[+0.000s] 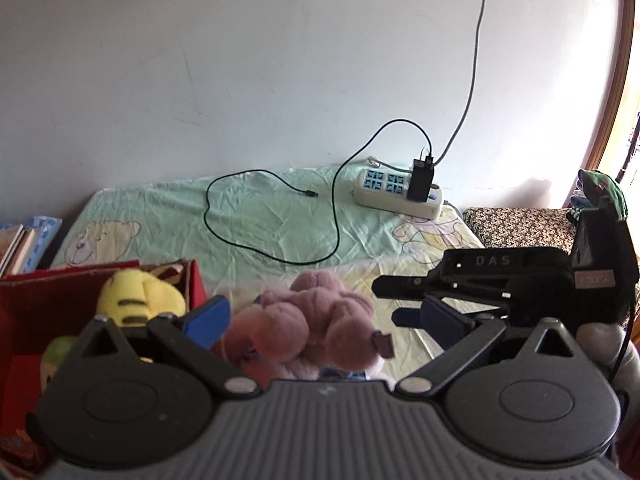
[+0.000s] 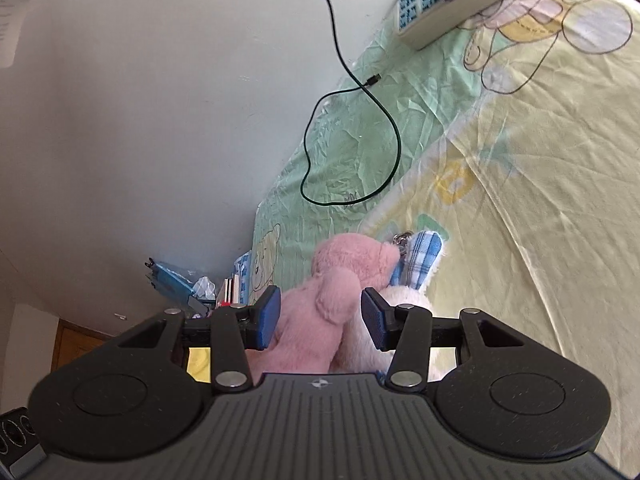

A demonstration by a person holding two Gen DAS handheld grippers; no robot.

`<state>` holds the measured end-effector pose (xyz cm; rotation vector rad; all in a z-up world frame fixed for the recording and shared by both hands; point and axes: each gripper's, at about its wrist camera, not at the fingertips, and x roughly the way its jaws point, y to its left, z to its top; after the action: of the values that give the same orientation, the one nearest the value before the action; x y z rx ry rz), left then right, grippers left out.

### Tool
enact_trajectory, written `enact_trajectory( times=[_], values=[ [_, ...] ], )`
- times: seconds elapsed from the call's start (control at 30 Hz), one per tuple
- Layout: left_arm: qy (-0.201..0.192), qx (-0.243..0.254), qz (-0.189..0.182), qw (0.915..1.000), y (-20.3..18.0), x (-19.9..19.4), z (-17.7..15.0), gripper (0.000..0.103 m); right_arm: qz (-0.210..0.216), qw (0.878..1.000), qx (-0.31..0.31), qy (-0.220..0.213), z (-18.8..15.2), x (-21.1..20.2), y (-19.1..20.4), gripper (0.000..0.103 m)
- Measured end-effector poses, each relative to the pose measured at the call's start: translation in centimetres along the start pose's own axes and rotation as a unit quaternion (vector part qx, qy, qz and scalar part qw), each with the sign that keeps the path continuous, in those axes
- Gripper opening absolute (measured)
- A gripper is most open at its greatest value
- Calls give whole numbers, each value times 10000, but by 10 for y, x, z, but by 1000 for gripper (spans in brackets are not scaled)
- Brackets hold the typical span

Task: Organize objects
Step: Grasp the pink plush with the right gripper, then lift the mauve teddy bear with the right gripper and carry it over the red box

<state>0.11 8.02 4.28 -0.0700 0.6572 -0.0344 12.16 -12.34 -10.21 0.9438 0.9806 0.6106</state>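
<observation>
The pink plush toy [image 2: 336, 300] lies near the middle of the bed [image 2: 540, 200], slightly toward its left edge, partly on top of a white plush with a blue checked patch [image 2: 424, 252]. The right gripper [image 2: 320, 320] has its blue pads [image 2: 267, 312] spread to either side of the pink toy; the left pad looks to be against the fur, the right pad has a gap, so the toy is bracketed but not yet squeezed. The left gripper [image 1: 316, 316] is also spread wide, hanging over the same toy [image 1: 312, 320] without holding anything; the right gripper's black body [image 1: 500, 280] shows just beside it in this view.

At the bed's left edge sits a red box [image 1: 48, 304] with a yellow plush [image 1: 140, 296] already inside, along with something green [image 1: 60, 352] that is too cut off to name. So the sorting seems partly done: at least one toy is boxed, while the pink and the white plush are both outside it. A power strip [image 1: 400, 192] and a loose black cable [image 1: 272, 216] lie toward the far edge by the wall, not tidied
</observation>
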Motion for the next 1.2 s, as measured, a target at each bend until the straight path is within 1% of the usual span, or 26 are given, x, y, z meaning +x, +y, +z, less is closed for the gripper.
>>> enact_trajectory(
  times=[0.17, 0.23, 0.33, 0.43, 0.53, 0.6, 0.67, 0.7, 0.8, 0.87, 0.97, 1.0, 1.03, 1.07, 1.2],
  values=[
    [210, 33, -149, 9997, 7, 29, 8, 100, 78, 9996, 138, 221, 4, 17, -4, 49],
    [363, 12, -123, 9993, 10, 43, 8, 100, 100, 9994, 109, 327, 4, 24, -4, 49],
    [629, -153, -248, 9976, 15, 60, 5, 100, 152, 9988, 30, 463, 4, 34, -4, 49],
    [819, -222, -382, 9957, 17, 72, 2, 100, 208, 9985, -13, 514, 6, 42, -5, 48],
    [978, -192, -405, 9942, 16, 82, -2, 100, 296, 9982, 0, 526, 6, 46, -8, 45],
    [961, -72, -324, 9948, 13, 82, -3, 99, 357, 9982, -17, 490, 6, 44, -9, 41],
    [977, -57, -370, 9945, 13, 82, -2, 99, 442, 9981, -105, 421, 6, 41, -8, 37],
    [983, -64, -392, 9944, 13, 82, -2, 99, 477, 9980, -185, 378, 6, 39, -6, 31],
    [995, -93, -431, 9941, 14, 80, -3, 97, 564, 9971, -366, 349, 6, 32, -2, 26],
    [1009, -122, -469, 9937, 13, 77, -5, 95, 544, 9968, -405, 412, 5, 30, -2, 25],
    [1031, -187, -548, 9930, 12, 73, -8, 91, 625, 9959, -443, 487, -2, 23, -2, 23],
    [1037, -212, -570, 9927, 11, 71, -8, 86, 607, 9958, -503, 465, -5, 19, -2, 23],
    [1050, -235, -650, 9921, 10, 69, -9, 79, 568, 9959, -552, 444, -8, 15, -1, 23],
    [1099, -251, -705, 9911, 7, 68, -10, 77, 541, 9960, -571, 433, -11, 11, -1, 23],
    [1107, -107, -693, 9914, -3, 56, -18, 76, 587, 9956, -593, 423, -20, -4, -3, 23]
  ],
)
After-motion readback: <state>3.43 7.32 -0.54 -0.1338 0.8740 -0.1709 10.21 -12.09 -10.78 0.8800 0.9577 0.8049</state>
